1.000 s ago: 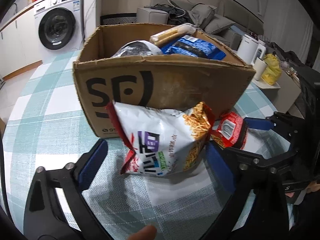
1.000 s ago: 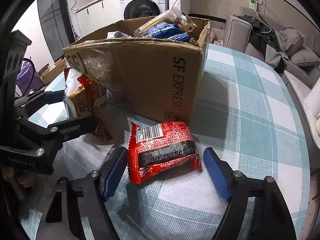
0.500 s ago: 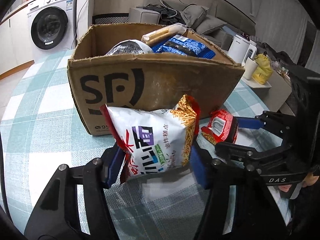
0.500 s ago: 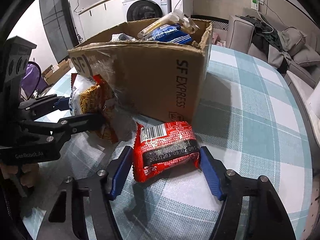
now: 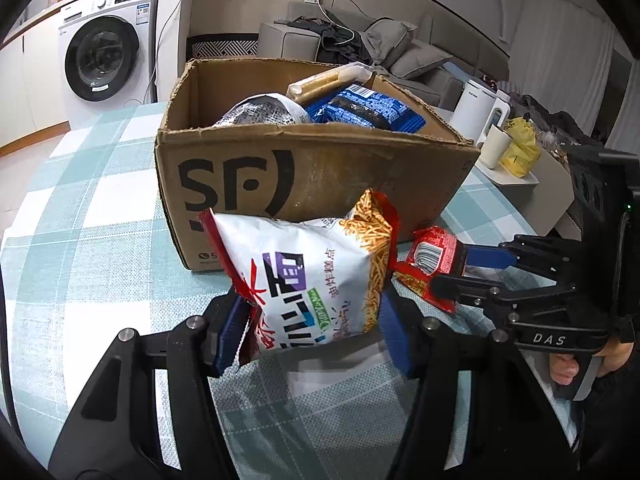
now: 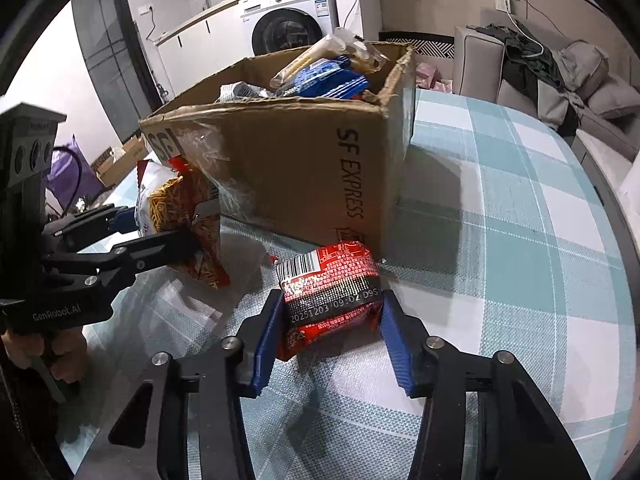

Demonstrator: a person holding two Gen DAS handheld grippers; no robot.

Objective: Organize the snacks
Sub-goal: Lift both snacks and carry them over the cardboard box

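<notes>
Left gripper (image 5: 316, 332): a second ago splayed wide around the white chip bag (image 5: 308, 280); now clamped on its lower edge, bag upright at frame centre against the cardboard box (image 5: 320, 168). Right gripper (image 6: 328, 332): jaws closing, pads now pressing the red snack pack (image 6: 332, 288), which lies on the desk (image 6: 520, 240) at lower centre, just before the box. Judgement: both grasps made; lift into box comes next.

Count: two grippers, two loose snacks, one box, at least three packets inside.
</notes>
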